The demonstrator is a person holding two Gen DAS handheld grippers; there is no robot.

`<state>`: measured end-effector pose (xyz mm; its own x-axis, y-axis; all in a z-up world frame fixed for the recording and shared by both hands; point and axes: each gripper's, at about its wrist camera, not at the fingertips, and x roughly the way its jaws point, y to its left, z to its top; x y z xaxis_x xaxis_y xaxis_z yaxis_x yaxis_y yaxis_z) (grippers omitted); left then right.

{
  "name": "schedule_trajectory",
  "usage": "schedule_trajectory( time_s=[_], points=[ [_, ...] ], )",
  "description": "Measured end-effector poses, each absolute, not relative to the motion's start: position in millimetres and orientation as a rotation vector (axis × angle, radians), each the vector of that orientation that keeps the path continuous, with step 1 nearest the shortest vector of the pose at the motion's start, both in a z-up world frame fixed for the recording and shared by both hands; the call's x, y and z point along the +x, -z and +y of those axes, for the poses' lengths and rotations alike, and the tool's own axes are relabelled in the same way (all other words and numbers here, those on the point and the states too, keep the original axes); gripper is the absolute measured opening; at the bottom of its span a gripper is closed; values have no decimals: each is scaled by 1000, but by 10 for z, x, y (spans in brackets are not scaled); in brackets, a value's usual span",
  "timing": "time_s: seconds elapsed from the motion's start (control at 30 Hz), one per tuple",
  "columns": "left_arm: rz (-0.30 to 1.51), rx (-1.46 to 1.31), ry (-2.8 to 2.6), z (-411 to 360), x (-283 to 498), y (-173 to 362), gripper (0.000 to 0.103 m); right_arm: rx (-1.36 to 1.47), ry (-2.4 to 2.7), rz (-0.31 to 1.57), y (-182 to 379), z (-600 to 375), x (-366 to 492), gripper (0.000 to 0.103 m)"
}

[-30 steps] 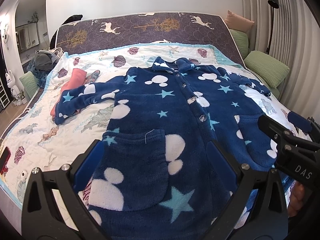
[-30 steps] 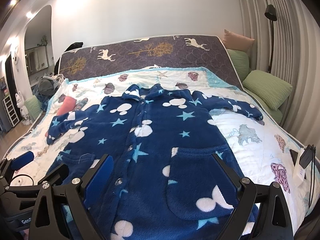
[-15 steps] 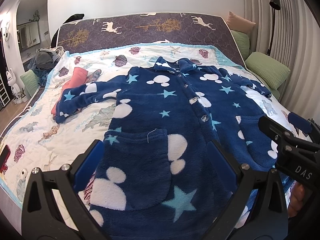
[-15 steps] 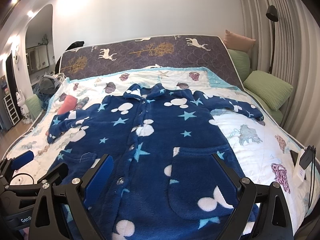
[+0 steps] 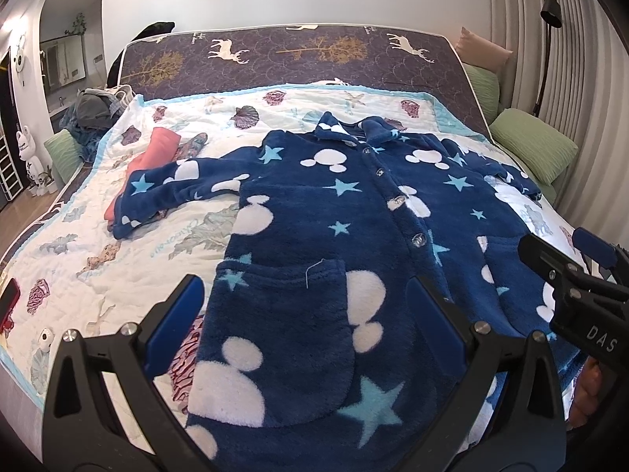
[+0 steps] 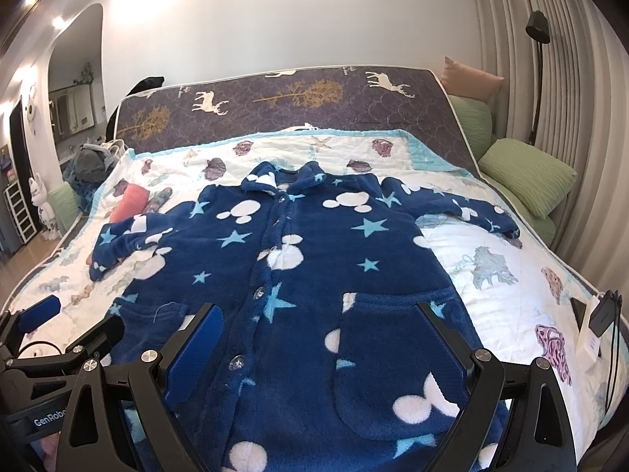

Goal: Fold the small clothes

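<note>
Blue fleece star-print jacket (image 5: 334, 236) laid flat and buttoned on the quilt (image 5: 98, 259), unmoved since a second ago, left gripper (image 5: 306, 310) and right gripper (image 6: 318, 330) kept wide-jawed, empty, over its hem

Black gripper frames, silver screws, blue-padded fingers (image 5: 179, 310), white lettering.
</note>
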<state>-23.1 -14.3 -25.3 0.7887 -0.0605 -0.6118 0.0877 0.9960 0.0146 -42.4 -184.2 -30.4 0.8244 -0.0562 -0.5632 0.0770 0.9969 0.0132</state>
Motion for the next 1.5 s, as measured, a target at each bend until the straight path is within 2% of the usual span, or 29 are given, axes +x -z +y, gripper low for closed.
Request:
schedule_trajectory(
  time_s=[0.7, 1.0, 1.2, 1.3, 1.47, 1.5],
  points=[
    [699, -35, 73, 229, 92, 389, 102, 4, 53, 607, 213, -1643, -48, 97],
    [698, -288, -133, 1516, 932, 535, 102, -40, 39, 620, 262, -1598, 208, 97],
    [786, -582, -206, 2488, 1648, 999, 81, -22, -42, 706, 379, -1617, 544, 97],
    [828, -740, -212, 2801, 1944, 1309, 80, -24, -110, 727, 383, -1532, 708, 90],
    [848, -903, -306, 3173, 2150, 1734, 80, 10, -279, 805, 353, -1318, 1086, 57],
    [846, -940, -333, 3244, 2165, 1816, 80, 12, -296, 817, 351, -1269, 1152, 55]
  ],
)
